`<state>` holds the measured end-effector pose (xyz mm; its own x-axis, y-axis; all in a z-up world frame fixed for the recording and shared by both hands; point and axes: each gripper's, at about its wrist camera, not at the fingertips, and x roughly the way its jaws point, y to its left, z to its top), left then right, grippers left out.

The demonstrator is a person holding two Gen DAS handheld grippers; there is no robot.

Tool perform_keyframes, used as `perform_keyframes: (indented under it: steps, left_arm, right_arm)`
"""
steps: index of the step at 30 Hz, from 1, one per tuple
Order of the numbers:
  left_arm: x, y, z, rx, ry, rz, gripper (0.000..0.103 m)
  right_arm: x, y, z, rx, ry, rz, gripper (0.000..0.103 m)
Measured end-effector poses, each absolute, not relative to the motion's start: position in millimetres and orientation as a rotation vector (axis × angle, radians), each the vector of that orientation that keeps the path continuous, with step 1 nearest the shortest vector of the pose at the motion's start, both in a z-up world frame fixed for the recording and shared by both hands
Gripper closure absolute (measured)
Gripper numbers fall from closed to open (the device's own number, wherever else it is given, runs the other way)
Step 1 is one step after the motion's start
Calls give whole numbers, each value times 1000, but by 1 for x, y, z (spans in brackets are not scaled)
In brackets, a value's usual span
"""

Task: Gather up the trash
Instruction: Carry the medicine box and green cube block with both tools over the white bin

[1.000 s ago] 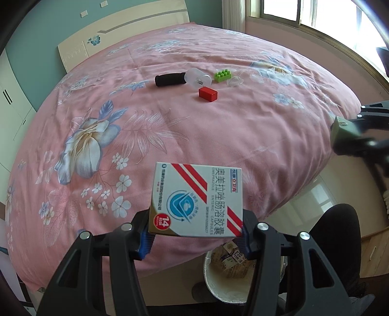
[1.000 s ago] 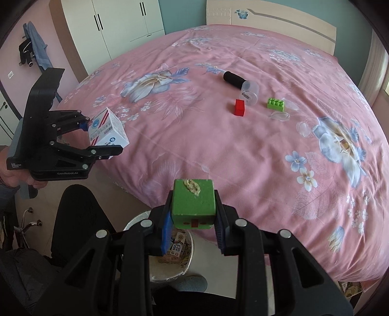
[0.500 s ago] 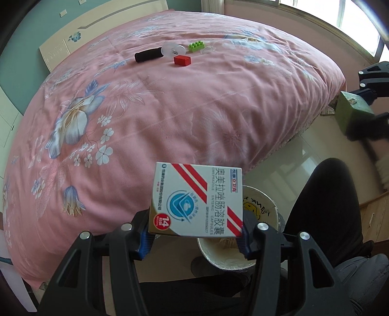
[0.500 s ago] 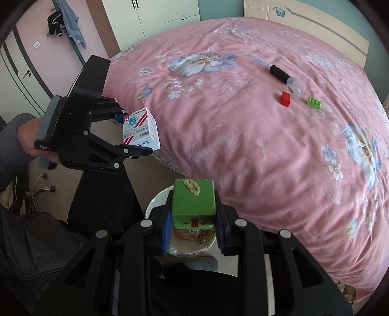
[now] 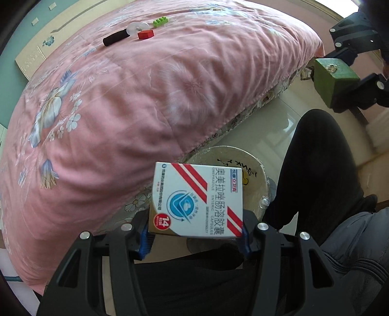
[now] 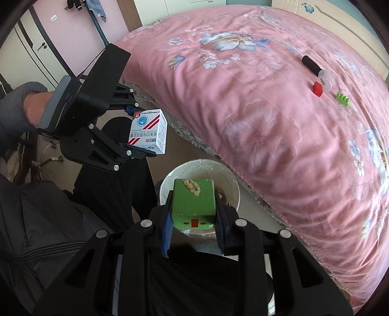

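Note:
My left gripper is shut on a white medicine box with red stripes and a blue logo; the box hangs over the near rim of a white lined bin on the floor beside the bed. The right wrist view shows the same box in the left gripper, up and left of the bin. My right gripper is shut on a green box with a brown smear on top, directly above the bin. That green box also appears at the right of the left wrist view.
On the pink floral bed lie a black cylinder, a clear cup, a red block and a green brick. A person's dark-trousered leg stands right of the bin. Wardrobe doors are behind.
Both grippers moved off the bed toward the floor and over the bin, each still holding its box. The bin has come into fuller view beneath them.

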<state>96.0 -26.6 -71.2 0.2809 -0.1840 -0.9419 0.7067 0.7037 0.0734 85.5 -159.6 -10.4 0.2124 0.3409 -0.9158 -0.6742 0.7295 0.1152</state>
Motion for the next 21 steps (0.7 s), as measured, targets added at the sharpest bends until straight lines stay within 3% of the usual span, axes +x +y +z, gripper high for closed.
perform_keyframes:
  steps: [21]
  left_arm:
    - [92,-46,-155,636,1300,-754,47]
  right_arm:
    - [106,-136,-103,-421,1341,816,73]
